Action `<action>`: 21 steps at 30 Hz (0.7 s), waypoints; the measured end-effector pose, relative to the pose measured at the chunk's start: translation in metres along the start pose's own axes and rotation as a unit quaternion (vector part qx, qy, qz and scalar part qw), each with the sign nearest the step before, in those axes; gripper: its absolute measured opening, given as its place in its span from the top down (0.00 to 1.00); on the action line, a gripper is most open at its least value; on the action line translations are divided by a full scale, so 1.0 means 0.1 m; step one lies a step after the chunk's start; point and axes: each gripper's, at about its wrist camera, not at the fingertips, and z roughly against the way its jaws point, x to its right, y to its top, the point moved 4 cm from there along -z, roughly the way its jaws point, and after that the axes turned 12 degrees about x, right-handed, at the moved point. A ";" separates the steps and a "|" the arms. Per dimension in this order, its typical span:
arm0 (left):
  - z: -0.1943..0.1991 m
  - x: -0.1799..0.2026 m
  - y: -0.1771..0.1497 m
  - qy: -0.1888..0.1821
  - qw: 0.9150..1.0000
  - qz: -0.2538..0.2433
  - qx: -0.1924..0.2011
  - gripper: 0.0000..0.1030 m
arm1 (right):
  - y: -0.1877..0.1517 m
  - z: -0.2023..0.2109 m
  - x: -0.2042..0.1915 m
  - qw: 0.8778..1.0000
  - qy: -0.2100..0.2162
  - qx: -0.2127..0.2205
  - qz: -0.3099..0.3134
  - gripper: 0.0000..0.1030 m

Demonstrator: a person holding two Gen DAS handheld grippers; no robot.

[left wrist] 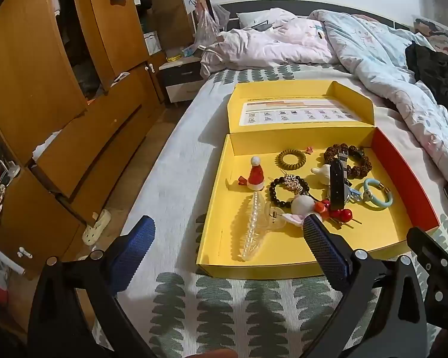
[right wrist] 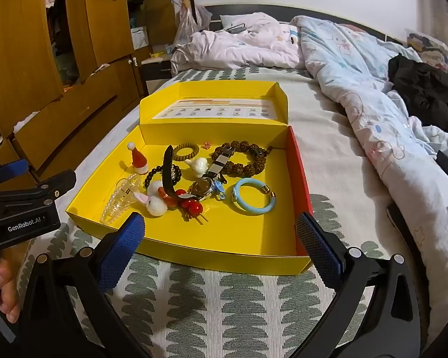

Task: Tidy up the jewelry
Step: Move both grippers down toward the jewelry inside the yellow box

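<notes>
Left gripper point(left wrist: 227, 235): jaws spread wide, empty, hovering at the near left of the box.
Right gripper point(right wrist: 221, 232): jaws wide apart, empty, at the near edge.
Yellow box point(right wrist: 224, 250): lies open on the bed point(right wrist: 212, 307).
Jewelry point(right wrist: 200, 179): heaped inside; blue bracelet point(right wrist: 254, 198) lies right.

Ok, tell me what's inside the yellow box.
Inside the yellow box: a Santa hat clip, clear claw clip, coil hair tie, black bead bracelet, brown bead bracelet, watch, blue hair tie, cherries. Whatever is under the pile is hidden.
</notes>
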 end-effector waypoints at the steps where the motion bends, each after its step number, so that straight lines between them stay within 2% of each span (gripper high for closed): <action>1: 0.00 0.00 0.00 0.000 1.000 0.000 0.000 0.04 | 0.00 0.00 0.00 1.000 -0.001 -0.001 0.000 0.03; 13: -0.01 0.00 0.00 -0.006 1.000 0.003 -0.003 0.04 | 0.01 0.00 0.01 1.000 -0.002 -0.001 0.002 0.03; 21: -0.13 -0.06 0.02 -0.029 0.999 0.008 -0.026 0.04 | 0.03 -0.06 0.10 1.000 0.006 0.002 -0.003 0.03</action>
